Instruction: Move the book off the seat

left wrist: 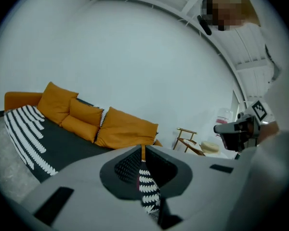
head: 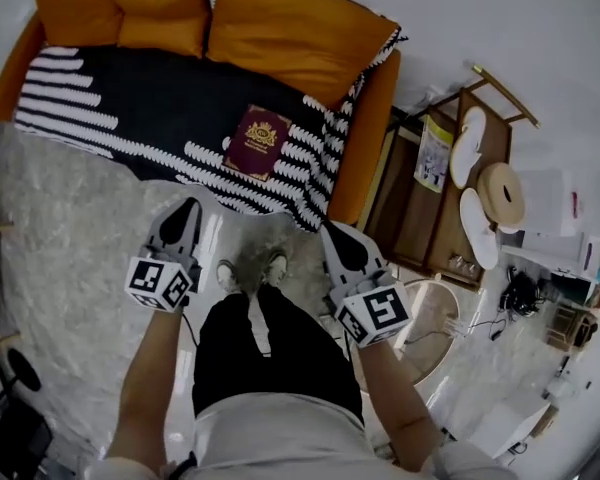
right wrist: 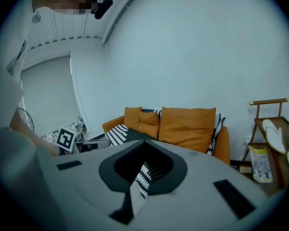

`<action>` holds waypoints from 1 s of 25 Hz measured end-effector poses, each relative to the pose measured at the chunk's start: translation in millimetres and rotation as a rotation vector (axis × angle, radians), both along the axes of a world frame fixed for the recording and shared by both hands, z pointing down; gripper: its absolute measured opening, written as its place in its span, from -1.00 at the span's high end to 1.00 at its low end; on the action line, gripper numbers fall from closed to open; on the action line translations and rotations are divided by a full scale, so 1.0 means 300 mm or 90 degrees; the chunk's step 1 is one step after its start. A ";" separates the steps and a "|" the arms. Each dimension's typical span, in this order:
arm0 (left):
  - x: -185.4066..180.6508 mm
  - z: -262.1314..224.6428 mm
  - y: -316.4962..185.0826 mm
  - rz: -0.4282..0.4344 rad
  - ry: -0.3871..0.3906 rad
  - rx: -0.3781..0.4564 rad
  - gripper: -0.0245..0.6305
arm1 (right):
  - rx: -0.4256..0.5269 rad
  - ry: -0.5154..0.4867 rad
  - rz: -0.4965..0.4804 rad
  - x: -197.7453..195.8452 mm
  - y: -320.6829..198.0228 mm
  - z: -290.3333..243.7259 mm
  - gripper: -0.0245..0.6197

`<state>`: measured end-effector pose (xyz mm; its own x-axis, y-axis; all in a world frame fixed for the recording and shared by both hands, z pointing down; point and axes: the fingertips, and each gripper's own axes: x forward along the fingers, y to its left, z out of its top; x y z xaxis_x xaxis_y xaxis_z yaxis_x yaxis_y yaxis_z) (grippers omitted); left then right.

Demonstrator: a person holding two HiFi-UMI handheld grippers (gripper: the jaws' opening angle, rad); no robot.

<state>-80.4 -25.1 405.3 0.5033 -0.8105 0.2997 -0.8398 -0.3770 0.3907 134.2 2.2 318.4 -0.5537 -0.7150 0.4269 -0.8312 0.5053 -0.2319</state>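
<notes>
A maroon book (head: 258, 141) with a gold crest lies flat on the sofa seat, on the black-and-white blanket (head: 130, 98), near the seat's front edge. My left gripper (head: 188, 206) hovers over the floor in front of the sofa, left of the book, its jaws shut on nothing. My right gripper (head: 332, 230) hangs at the same distance, right of the book, also shut and empty. Both point toward the sofa (left wrist: 86, 124), which the right gripper view shows as the sofa (right wrist: 183, 124) with orange cushions. The book is hidden behind the jaws in both gripper views.
Orange cushions (head: 280, 23) line the sofa back. A wooden rack (head: 450, 198) to the right of the sofa holds white slippers and a round tan object. A grey rug (head: 70, 238) covers the floor; the person's feet (head: 250, 268) stand between the grippers.
</notes>
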 end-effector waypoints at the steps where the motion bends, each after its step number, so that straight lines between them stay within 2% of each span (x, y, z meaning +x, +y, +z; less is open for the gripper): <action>1: -0.005 0.072 -0.027 -0.005 0.006 -0.009 0.87 | 0.002 -0.003 -0.009 -0.016 -0.034 0.042 0.86; 4: 0.009 0.282 -0.096 -0.009 0.029 -0.031 0.87 | -0.001 -0.007 -0.038 -0.063 -0.096 0.175 0.86; 8: 0.049 0.532 -0.177 0.018 0.040 -0.057 0.83 | -0.023 -0.015 -0.070 -0.120 -0.123 0.371 0.86; 10: 0.069 0.640 -0.198 0.037 0.037 -0.066 0.64 | -0.039 -0.020 -0.072 -0.127 -0.107 0.469 0.86; 12: 0.079 0.746 -0.228 0.053 0.040 -0.075 0.62 | -0.052 -0.026 -0.066 -0.124 -0.096 0.569 0.86; 14: 0.083 0.852 -0.266 0.062 0.060 -0.093 0.53 | -0.068 -0.030 -0.056 -0.117 -0.091 0.674 0.86; 17: 0.098 0.991 -0.296 0.080 0.098 -0.131 0.29 | -0.090 -0.037 -0.049 -0.101 -0.070 0.786 0.86; 22: 0.142 1.142 -0.362 0.140 0.119 -0.172 -0.10 | -0.095 -0.038 -0.059 -0.076 -0.068 0.881 0.86; 25: 0.142 1.206 -0.407 0.145 0.131 -0.214 -0.27 | -0.090 -0.041 -0.062 -0.059 -0.087 0.888 0.86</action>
<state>-37.8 -147.2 767.3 0.7344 -0.5469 0.4018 -0.6417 -0.3667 0.6737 116.3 -24.0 584.8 -0.6474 -0.5922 0.4798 -0.7607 0.5417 -0.3578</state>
